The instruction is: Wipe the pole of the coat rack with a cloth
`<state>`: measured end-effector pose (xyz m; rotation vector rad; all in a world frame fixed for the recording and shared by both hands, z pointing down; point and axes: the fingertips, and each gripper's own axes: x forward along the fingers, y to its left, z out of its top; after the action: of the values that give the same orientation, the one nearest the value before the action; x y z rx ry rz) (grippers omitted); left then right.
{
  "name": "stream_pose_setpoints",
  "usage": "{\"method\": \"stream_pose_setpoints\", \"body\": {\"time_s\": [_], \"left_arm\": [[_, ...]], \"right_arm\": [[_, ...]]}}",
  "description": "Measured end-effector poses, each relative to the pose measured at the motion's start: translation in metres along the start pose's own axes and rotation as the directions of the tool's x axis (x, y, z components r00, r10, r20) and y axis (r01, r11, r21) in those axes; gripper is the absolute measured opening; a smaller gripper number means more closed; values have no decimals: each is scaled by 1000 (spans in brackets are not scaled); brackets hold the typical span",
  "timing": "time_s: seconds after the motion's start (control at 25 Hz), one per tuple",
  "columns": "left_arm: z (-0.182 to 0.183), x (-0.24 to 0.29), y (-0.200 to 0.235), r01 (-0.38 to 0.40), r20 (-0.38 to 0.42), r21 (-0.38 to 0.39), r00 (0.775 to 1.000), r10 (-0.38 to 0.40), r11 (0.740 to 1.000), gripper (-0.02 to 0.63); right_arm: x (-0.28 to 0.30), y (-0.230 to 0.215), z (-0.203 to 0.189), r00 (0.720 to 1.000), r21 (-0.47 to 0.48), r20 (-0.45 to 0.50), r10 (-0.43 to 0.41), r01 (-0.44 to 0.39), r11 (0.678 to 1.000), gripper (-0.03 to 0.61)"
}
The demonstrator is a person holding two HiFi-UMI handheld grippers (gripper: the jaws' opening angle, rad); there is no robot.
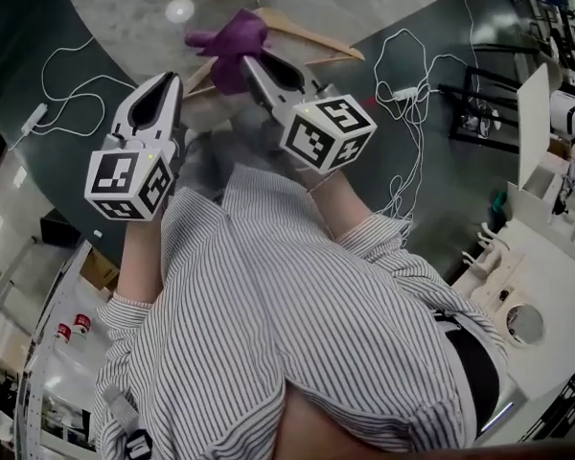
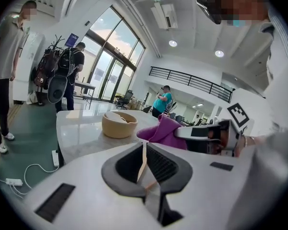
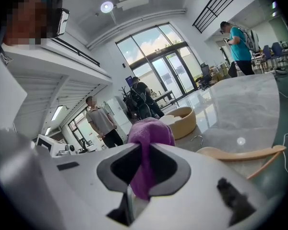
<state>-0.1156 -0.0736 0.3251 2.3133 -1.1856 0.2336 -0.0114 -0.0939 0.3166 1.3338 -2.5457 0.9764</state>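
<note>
A purple cloth (image 1: 232,41) hangs from my right gripper (image 1: 251,65), whose jaws are shut on it; in the right gripper view the cloth (image 3: 146,143) bulges out between the jaws of the right gripper (image 3: 145,147). My left gripper (image 1: 171,82) is shut on one end of a wooden hanger (image 1: 311,36), which shows as a thin wooden strip (image 2: 142,162) between the jaws. The hanger's other arm (image 3: 245,153) lies over a marble table (image 1: 125,17). The two grippers are side by side above the table's near edge. No coat rack pole is in view.
A tan bowl (image 2: 119,123) stands on the table beyond the cloth. White cables (image 1: 412,94) trail over the dark floor to the right and left. A white workbench (image 1: 546,286) stands at the right. Several people stand in the room behind.
</note>
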Motion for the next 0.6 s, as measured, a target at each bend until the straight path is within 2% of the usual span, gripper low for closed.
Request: {"method": "stream_pose_setpoints", "body": {"time_s": [0.4,0.6], "left_arm": [[-26,24,1,-8,-71,33,997,11,999,32],[-47,28,-2,0,-124,65,992,8,998,81]], "right_arm": [[14,-12,-34,992,-8,-124,9,-10,1000,55],[20,-19,-48,987,-10,-159,3,-5,1000,55]]}}
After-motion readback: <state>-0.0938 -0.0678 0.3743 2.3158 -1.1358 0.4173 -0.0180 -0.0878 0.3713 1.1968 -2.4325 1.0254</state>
